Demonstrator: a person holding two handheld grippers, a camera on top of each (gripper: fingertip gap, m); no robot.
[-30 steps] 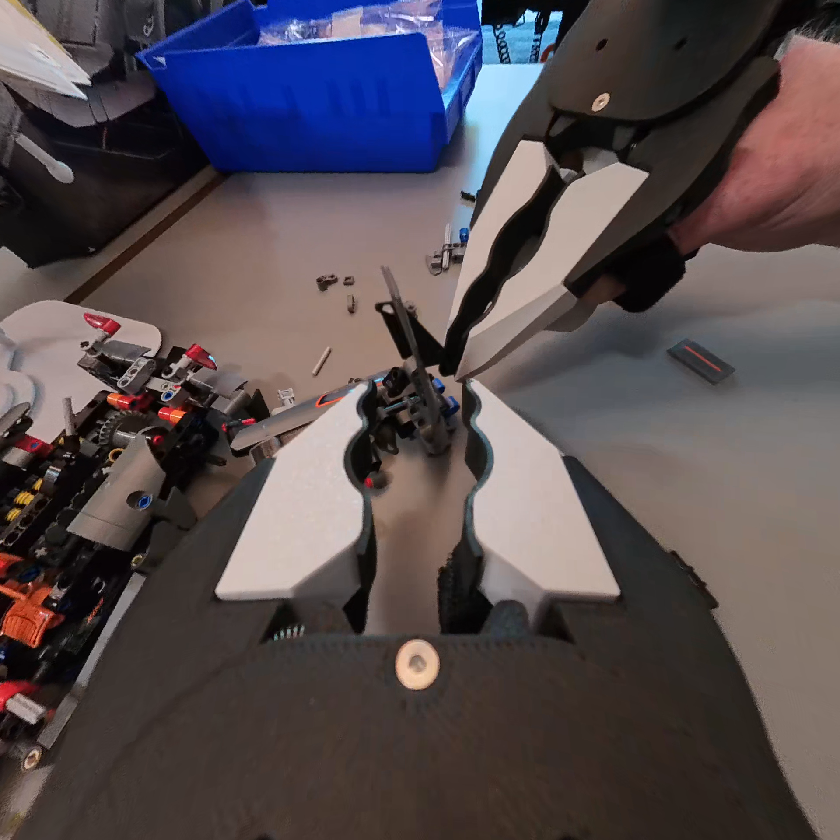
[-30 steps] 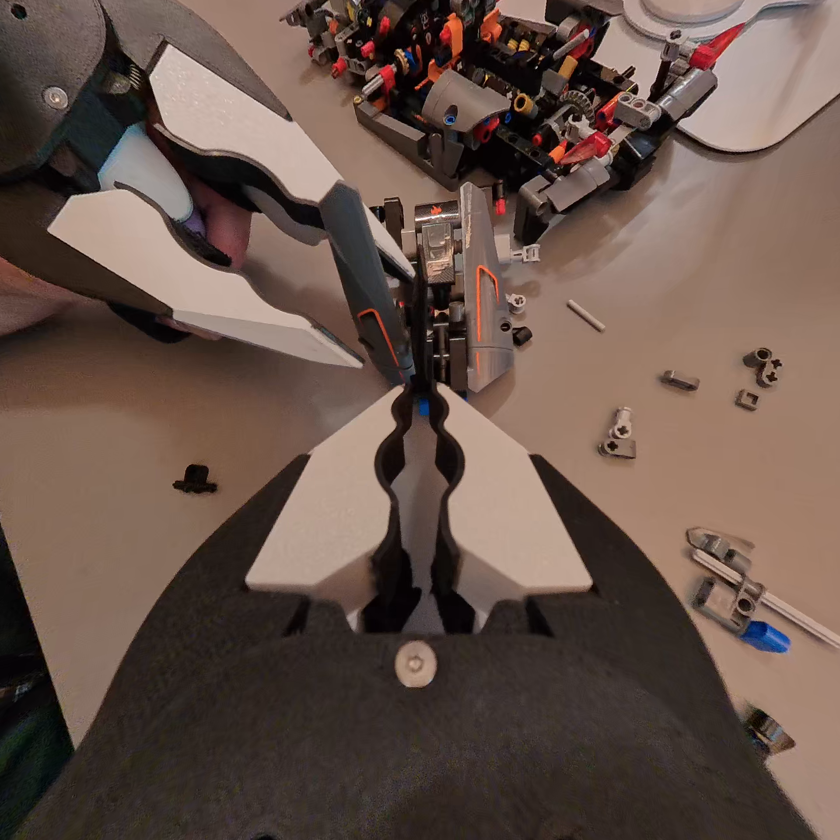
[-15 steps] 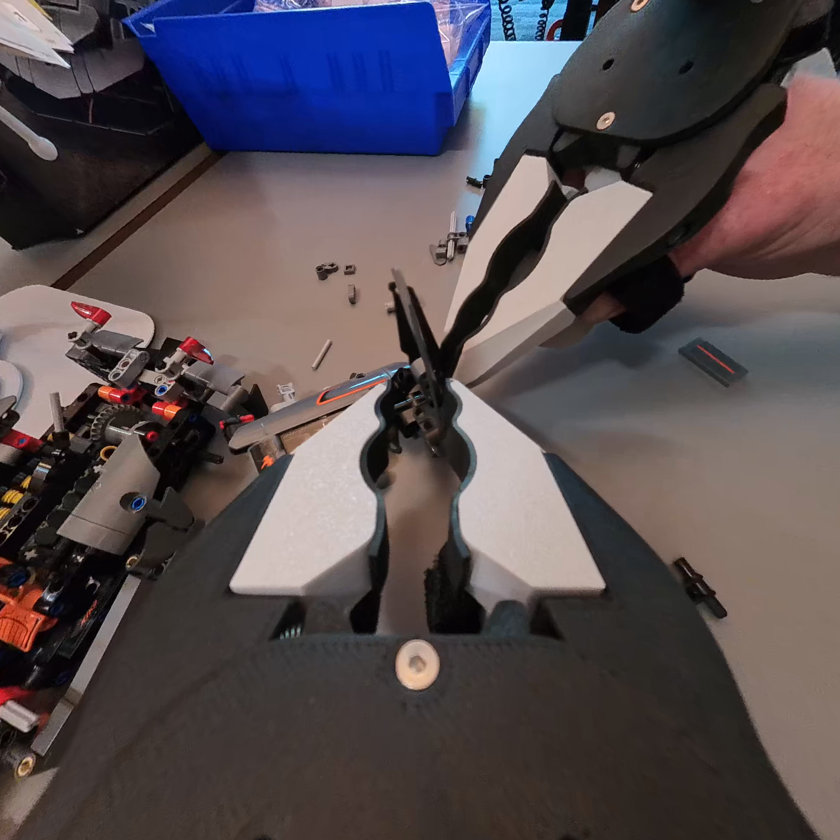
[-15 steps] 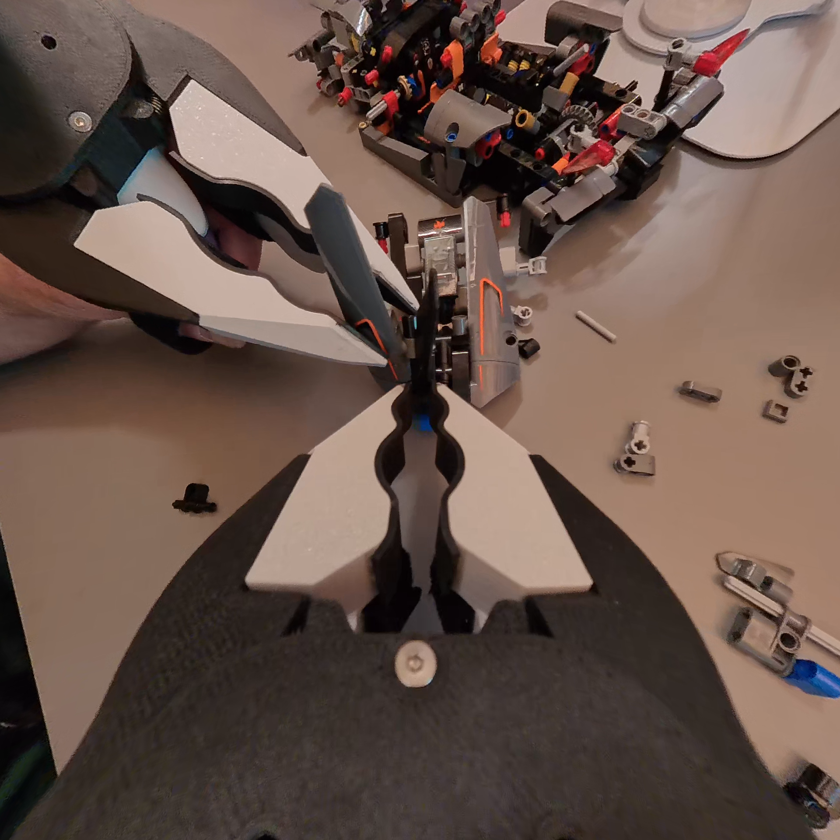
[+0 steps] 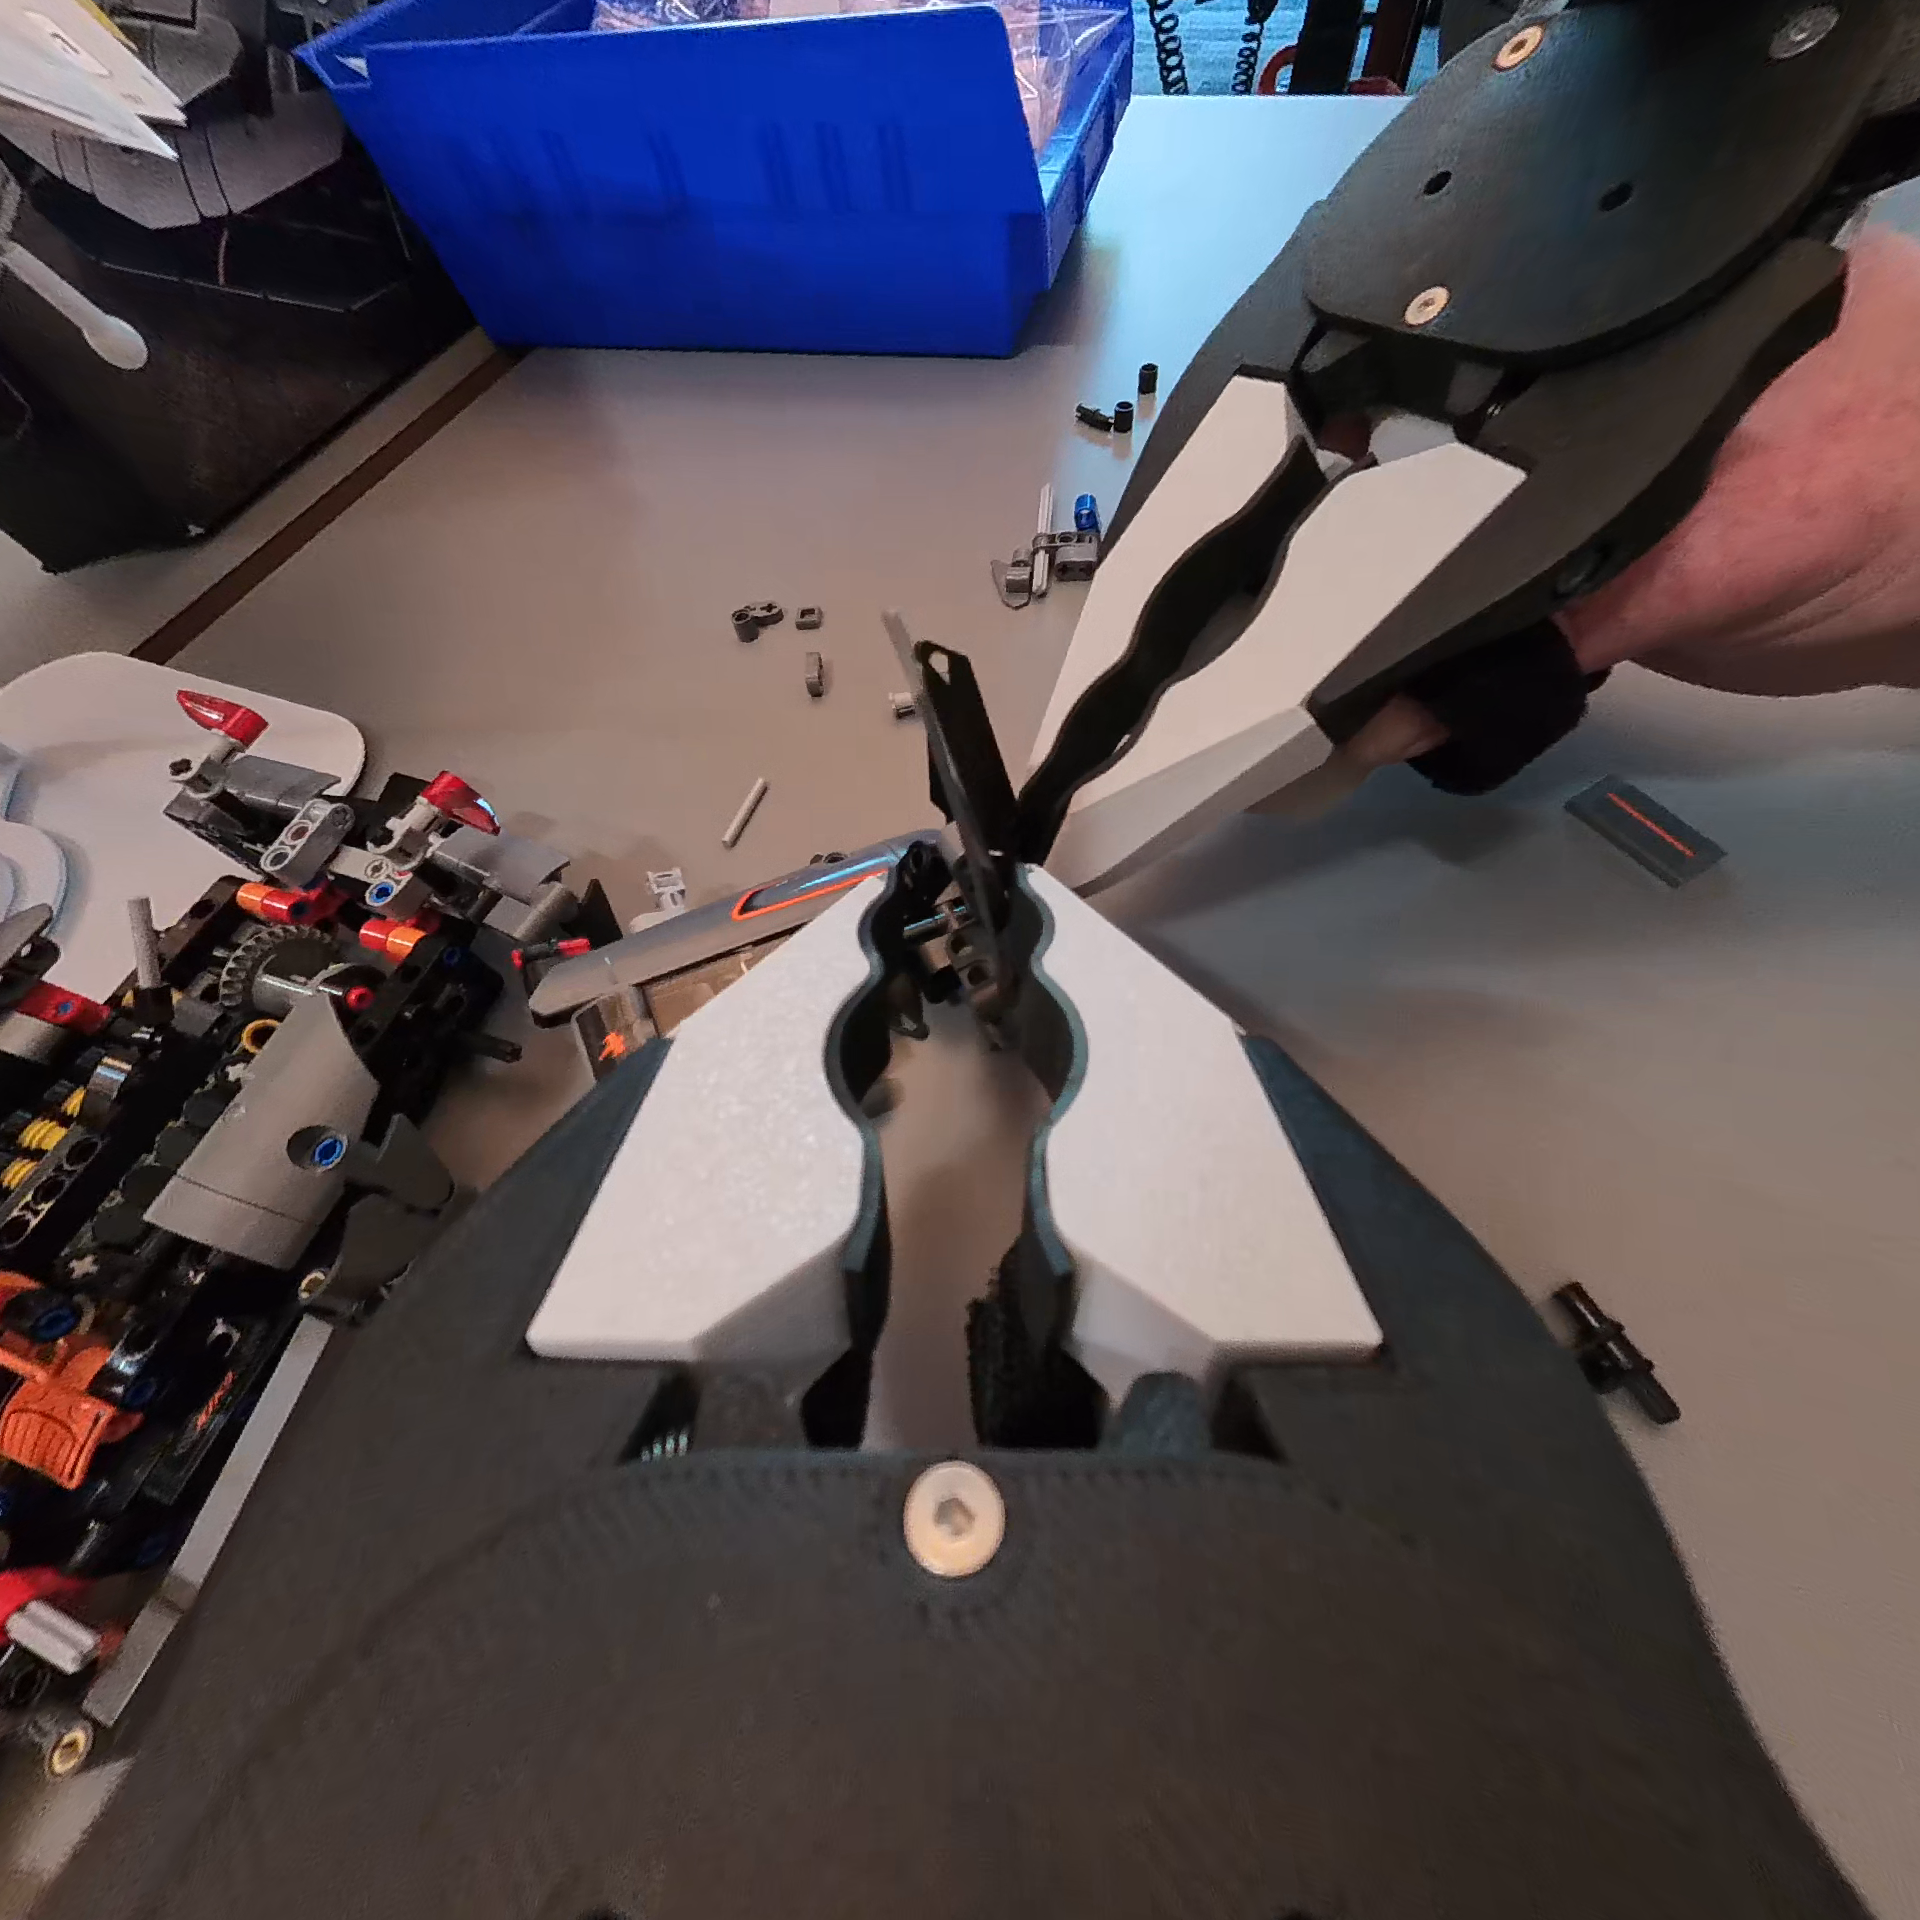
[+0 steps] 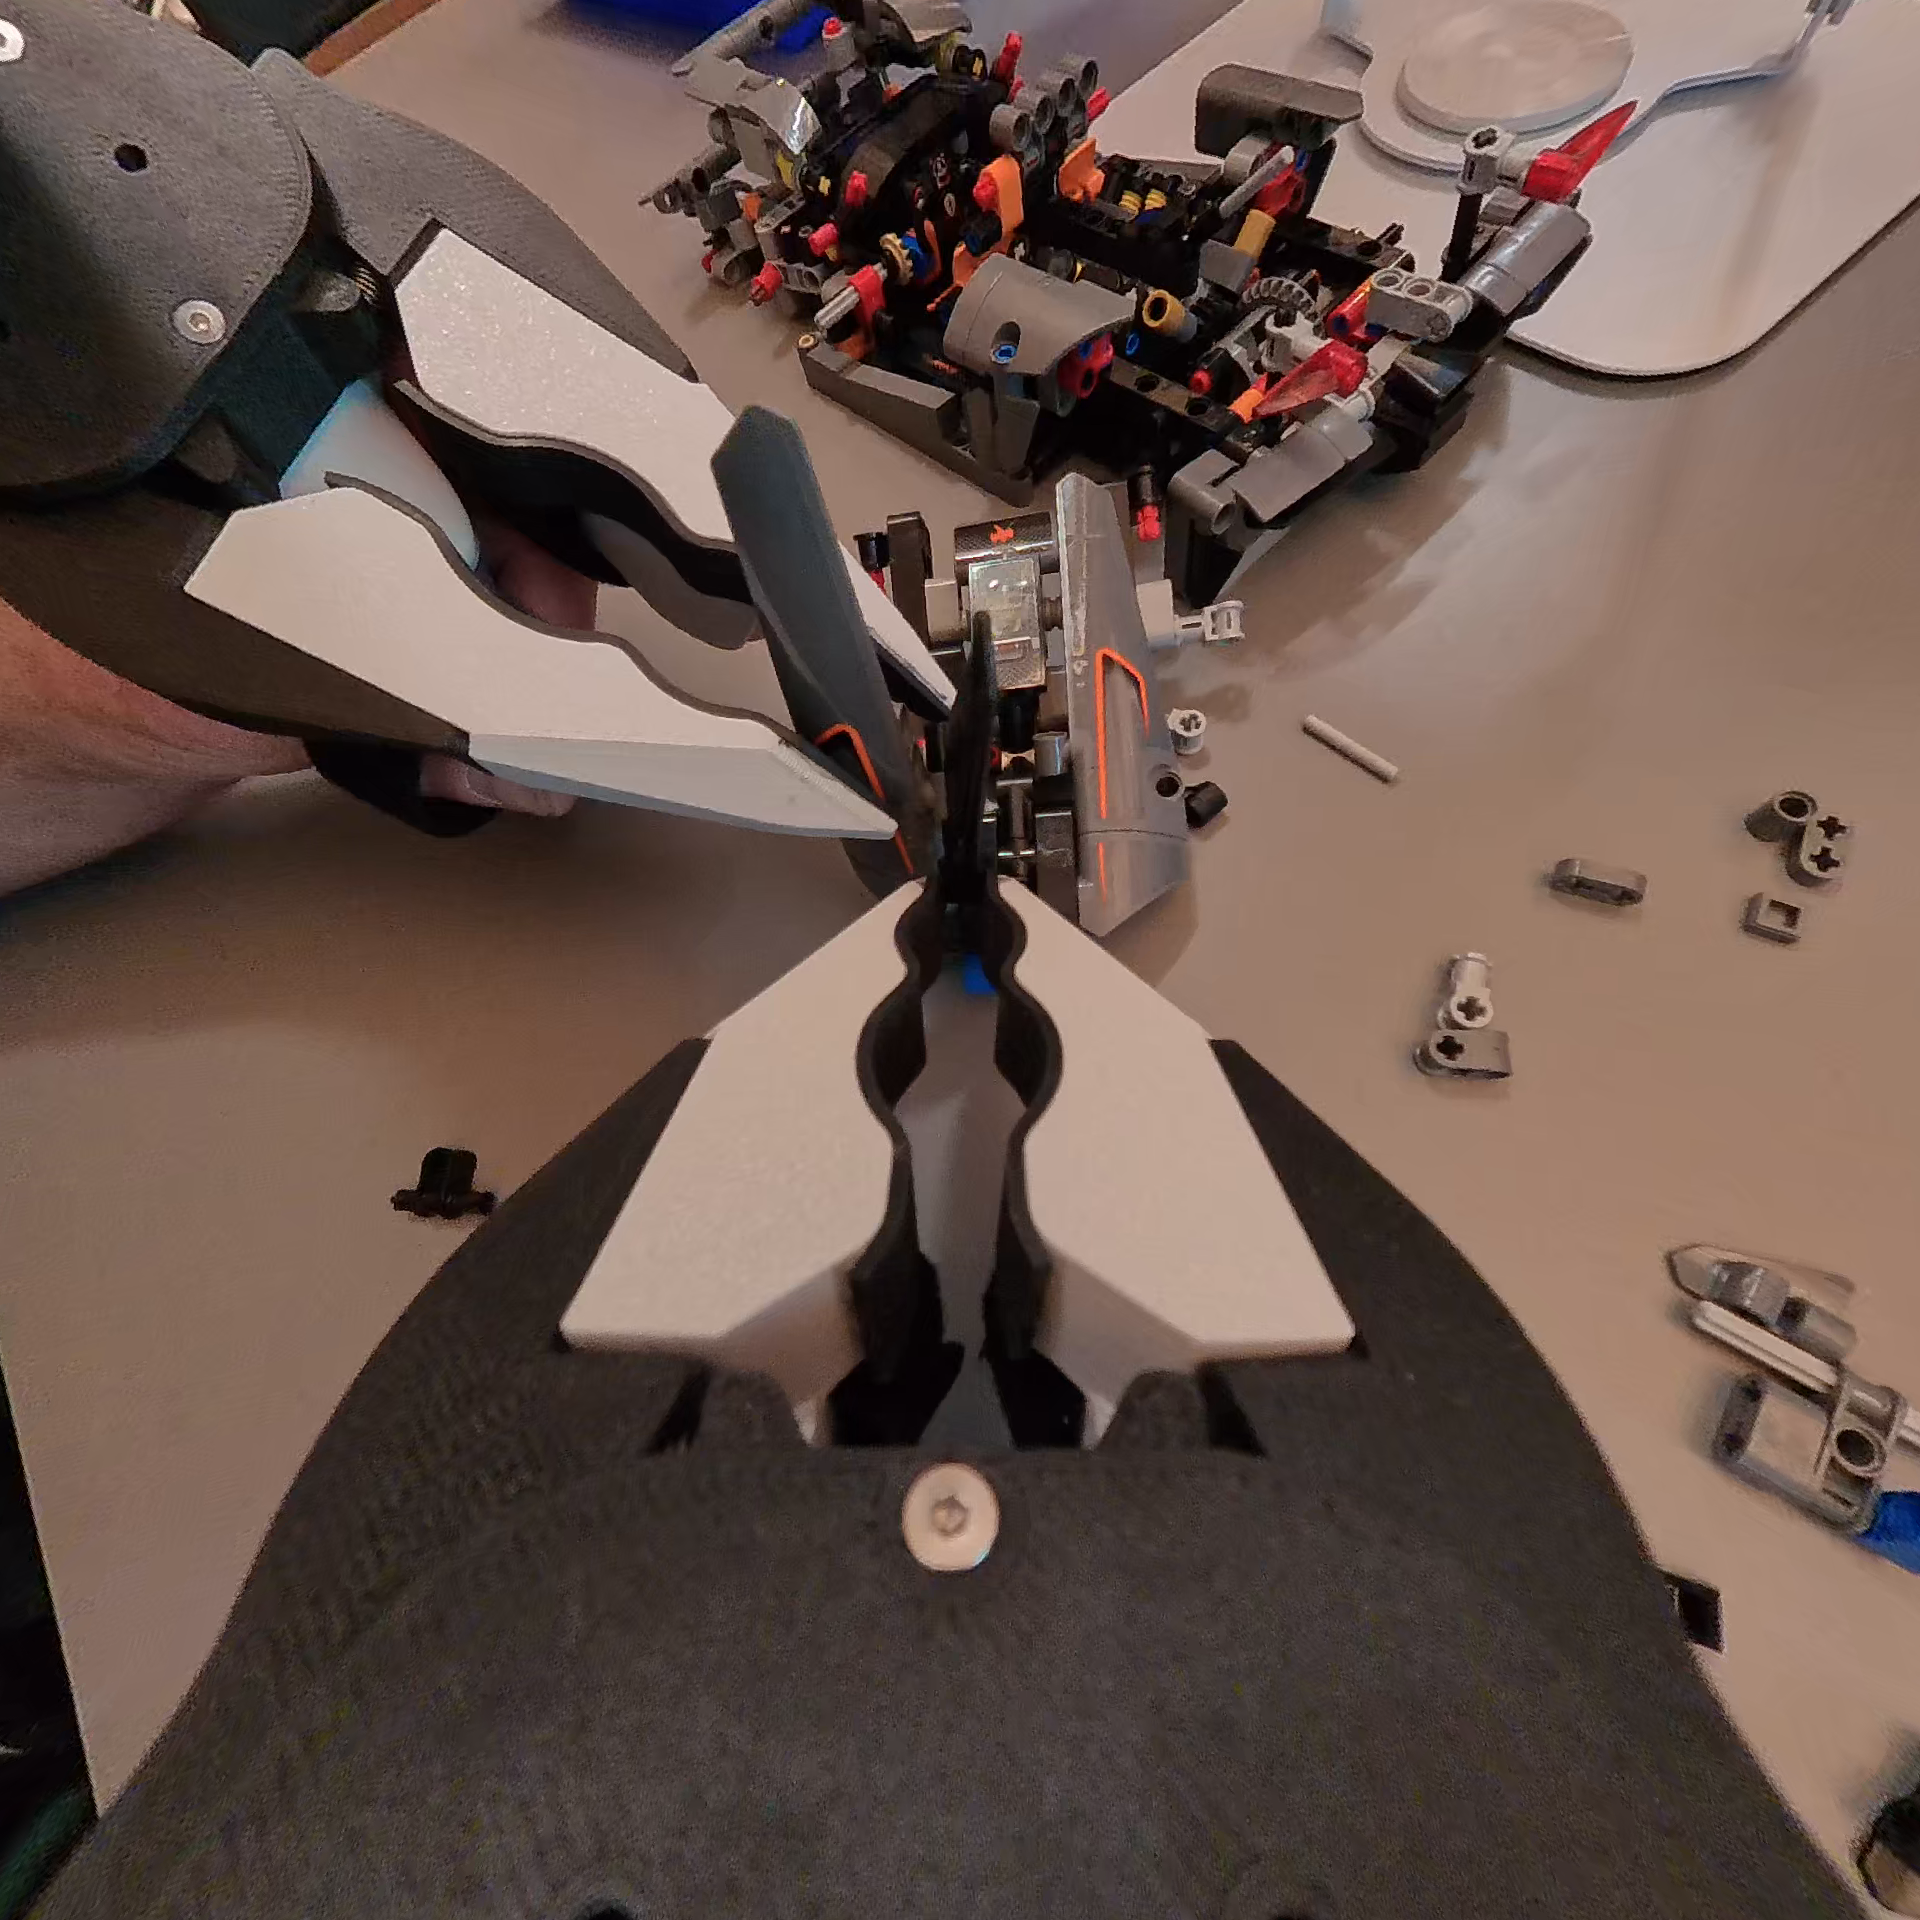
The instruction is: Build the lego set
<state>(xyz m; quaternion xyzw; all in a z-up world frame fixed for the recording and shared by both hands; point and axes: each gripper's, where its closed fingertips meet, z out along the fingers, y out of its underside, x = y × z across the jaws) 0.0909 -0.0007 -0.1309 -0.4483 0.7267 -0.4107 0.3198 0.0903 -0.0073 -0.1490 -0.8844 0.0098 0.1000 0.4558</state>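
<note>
Far left of left wrist view: large multicoloured lego chassis (image 5: 208,1122) on grey counter (image 5: 582,540), partly over a pale flat mat (image 5: 94,717). Behind: blue bin (image 5: 727,197).

Centre: small grey lego sub-assembly (image 6: 1049,707) with orange-lined panels, on counter just beside chassis. Left gripper (image 5: 956,935), jaws clenched on this sub-assembly, nearly closed around its dark core. Thin black lego piece (image 5: 961,748) standing tilted from sub-assembly top.

Right of centre: right gripper (image 6: 961,914), held by a hand (image 5: 1787,540), jaws clamped on black piece at its lower end.

Loose on counter: small grey connectors (image 6: 1465,1023), pale axle pin (image 6: 1351,748), black pin (image 6: 442,1184). Far right: dark tile with orange stripe (image 5: 1647,831).
</note>
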